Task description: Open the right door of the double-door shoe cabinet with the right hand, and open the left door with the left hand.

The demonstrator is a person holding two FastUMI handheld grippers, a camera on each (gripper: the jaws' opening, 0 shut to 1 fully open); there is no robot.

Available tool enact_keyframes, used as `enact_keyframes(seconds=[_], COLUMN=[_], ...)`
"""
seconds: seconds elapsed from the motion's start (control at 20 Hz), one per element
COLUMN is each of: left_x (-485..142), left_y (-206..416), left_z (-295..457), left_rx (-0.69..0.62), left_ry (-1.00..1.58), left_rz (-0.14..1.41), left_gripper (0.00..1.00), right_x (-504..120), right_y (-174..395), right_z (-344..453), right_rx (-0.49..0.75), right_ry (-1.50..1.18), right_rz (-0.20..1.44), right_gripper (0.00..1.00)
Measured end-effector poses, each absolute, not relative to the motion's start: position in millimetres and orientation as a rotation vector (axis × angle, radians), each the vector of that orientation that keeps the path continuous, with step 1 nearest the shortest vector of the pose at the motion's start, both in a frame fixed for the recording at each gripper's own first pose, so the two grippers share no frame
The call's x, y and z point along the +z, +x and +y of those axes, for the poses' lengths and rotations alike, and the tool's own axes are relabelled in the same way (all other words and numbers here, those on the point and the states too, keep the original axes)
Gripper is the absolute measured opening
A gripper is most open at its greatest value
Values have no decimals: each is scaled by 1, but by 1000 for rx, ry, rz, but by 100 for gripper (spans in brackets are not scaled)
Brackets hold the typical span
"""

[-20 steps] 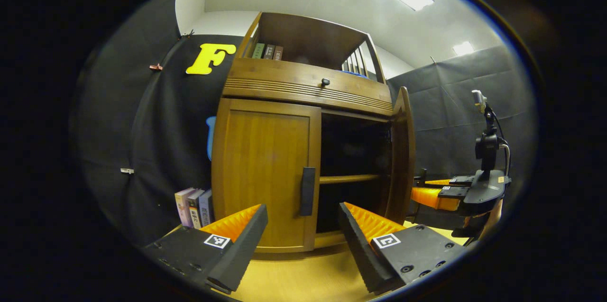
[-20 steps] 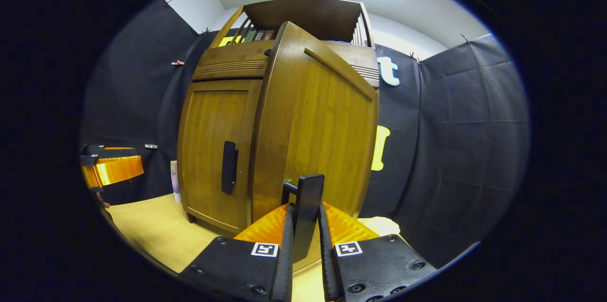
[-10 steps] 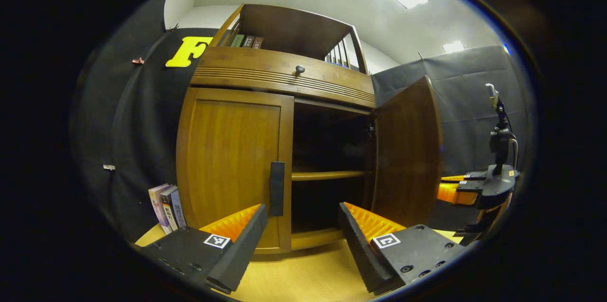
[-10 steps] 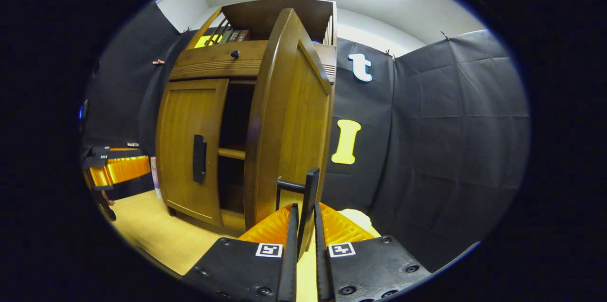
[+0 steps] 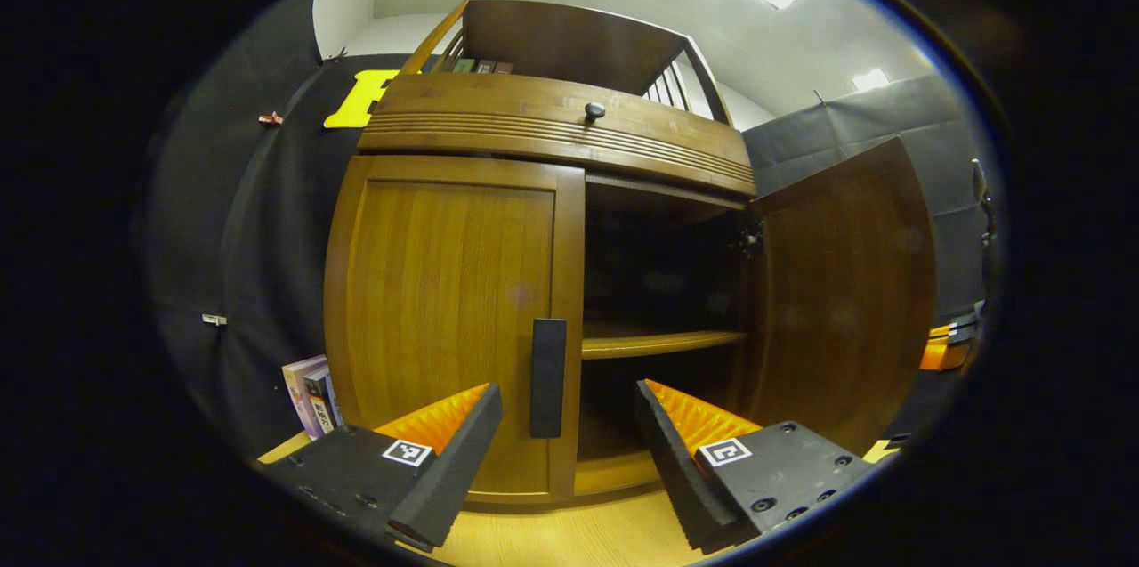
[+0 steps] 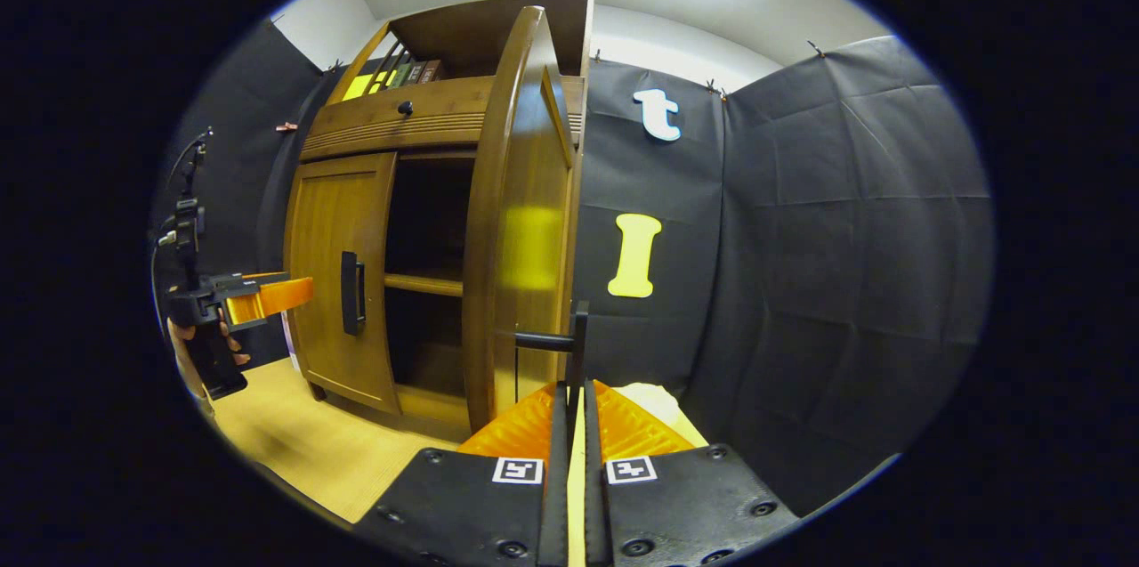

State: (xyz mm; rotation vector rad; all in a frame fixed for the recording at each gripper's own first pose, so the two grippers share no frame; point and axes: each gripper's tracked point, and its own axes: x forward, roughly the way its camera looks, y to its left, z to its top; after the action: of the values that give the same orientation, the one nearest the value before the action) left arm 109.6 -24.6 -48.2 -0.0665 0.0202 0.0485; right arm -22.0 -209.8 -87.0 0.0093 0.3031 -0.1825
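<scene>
Wooden shoe cabinet (image 5: 498, 117) standing on a pale wood surface (image 5: 569, 536), with two doors below one drawer (image 5: 552, 126). One small round dark knob (image 5: 593, 111) at the drawer's middle. Above the drawer, an open top shelf holding a short row of books (image 5: 480, 66), count unclear.

Left door (image 5: 449, 318) shut flat against the cabinet front, one dark vertical handle (image 5: 547, 377) near its inner edge. Right door (image 5: 845, 300) swung wide open, away from the cabinet front, inner face showing. Between the doors, a dark interior with one shelf board (image 5: 658, 341) across the middle.

Left gripper (image 5: 569, 438) just in front of the cabinet, fingers spread wide apart, grasping nothing, the left door's handle seen between them but not touched. In the right gripper view, the left gripper (image 6: 267, 297) held by a hand (image 6: 200, 353) in front of the left door, pointing at it.

Right gripper (image 6: 574, 425) beside the open right door (image 6: 521, 220), seen edge-on, fingers clenched on that door's handle (image 6: 578, 344), one slim dark bar standing out from the door's outer face.

Left of the cabinet's foot, three upright books (image 5: 309, 382) against the booth wall
</scene>
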Motion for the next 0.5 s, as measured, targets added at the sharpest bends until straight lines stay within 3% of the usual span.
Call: enact_keyframes(seconds=[0.15, 0.2, 0.25, 0.4, 0.5], left_x=[-56, -58, -59, -64, -68], left_y=[132, 140, 148, 167, 177], left_z=[-22, -19, -15, 2, 7], left_rx=[69, 78, 91, 141, 150], left_ry=[-78, -79, -77, -77, -80], left_rz=[25, 21, 18, 10, 11], left_gripper=[94, 90, 93, 93, 93], right_x=[-85, -86, -86, -87, -84], right_y=[-31, -34, -37, -46, -45], right_z=[-223, -230, -237, -264, -260], right_rx=[-198, -209, -223, -281, -249], right_ry=[10, 6, 1, -25, 9], right_rz=[300, 299, 298, 290, 285], right_gripper=[8, 11, 11, 7, 12])
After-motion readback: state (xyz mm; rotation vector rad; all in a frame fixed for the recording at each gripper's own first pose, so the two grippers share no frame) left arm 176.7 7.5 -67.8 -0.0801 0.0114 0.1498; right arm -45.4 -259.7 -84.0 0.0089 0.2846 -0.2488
